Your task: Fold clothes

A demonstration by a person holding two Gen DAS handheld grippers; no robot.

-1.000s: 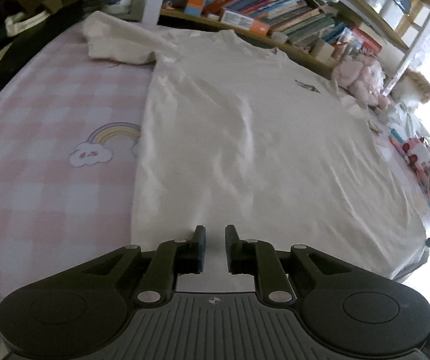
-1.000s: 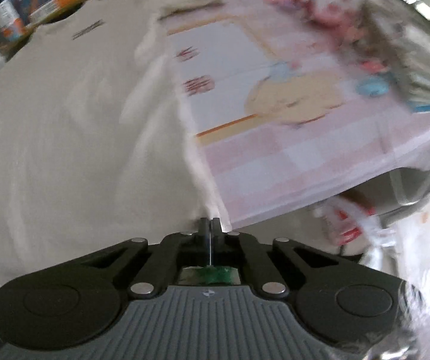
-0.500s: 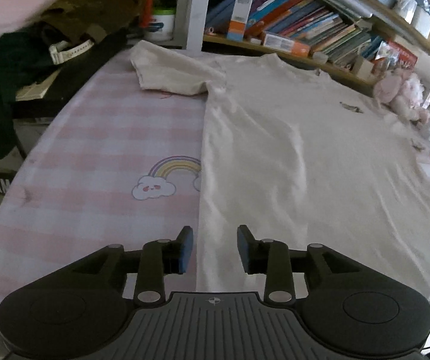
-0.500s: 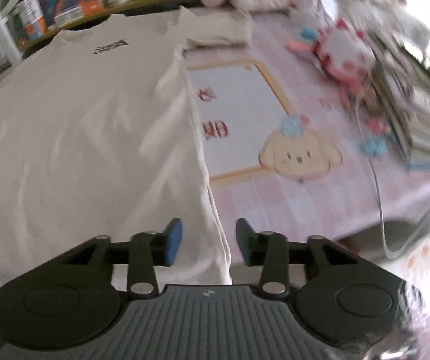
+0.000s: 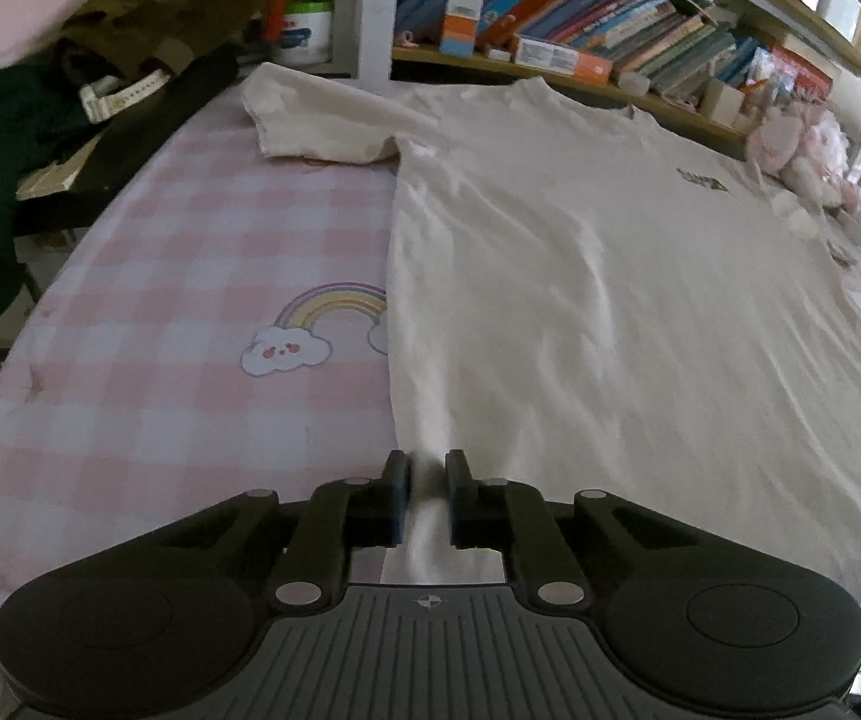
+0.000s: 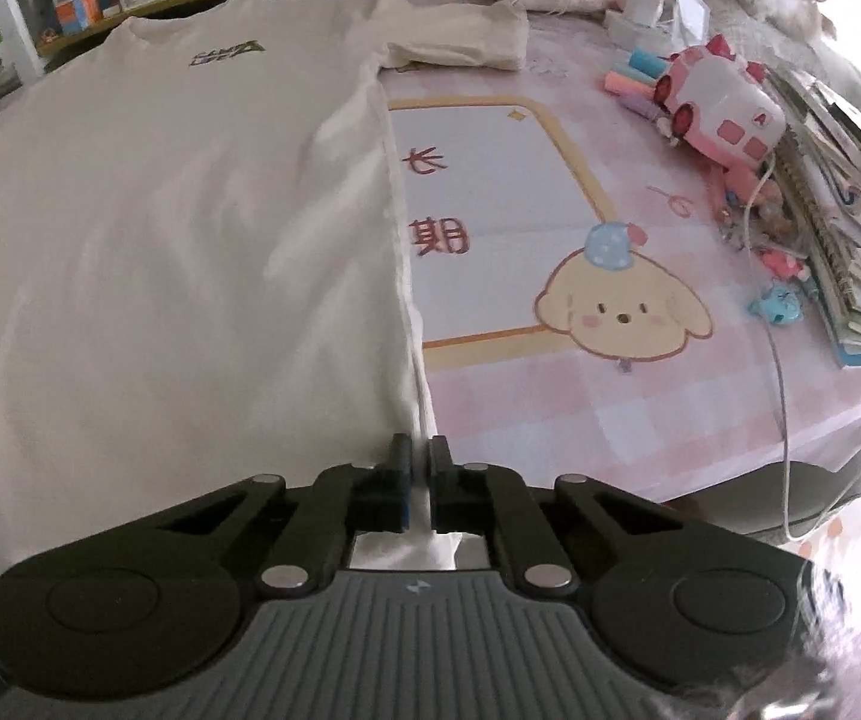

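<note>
A crowded bookshelf (image 5: 610, 30) lines the wall behind; daylight, seemingly a window, glares right.

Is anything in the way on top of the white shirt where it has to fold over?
Nothing visible lies on the white T-shirt. The left gripper is closing on one bottom corner, and the right gripper pinches the other. The toys sit off to the side, clear of it.

**Cream shirt on pink checks**

A cream T-shirt (image 5: 580, 300) with a small dark chest print (image 6: 226, 52) lies on a tablecloth (image 5: 190, 276) of pink and white checks. The cloth carries a pastel rainbow (image 5: 334, 303) over a white cloud with pink cheeks, and a yellow puppy (image 6: 622, 306) in a blue spotted hat beside red characters in an orange frame. A pink and white toy car (image 6: 721, 111) stands near pastel chalks (image 6: 634, 81). Both grippers are black with blue pads.
</note>
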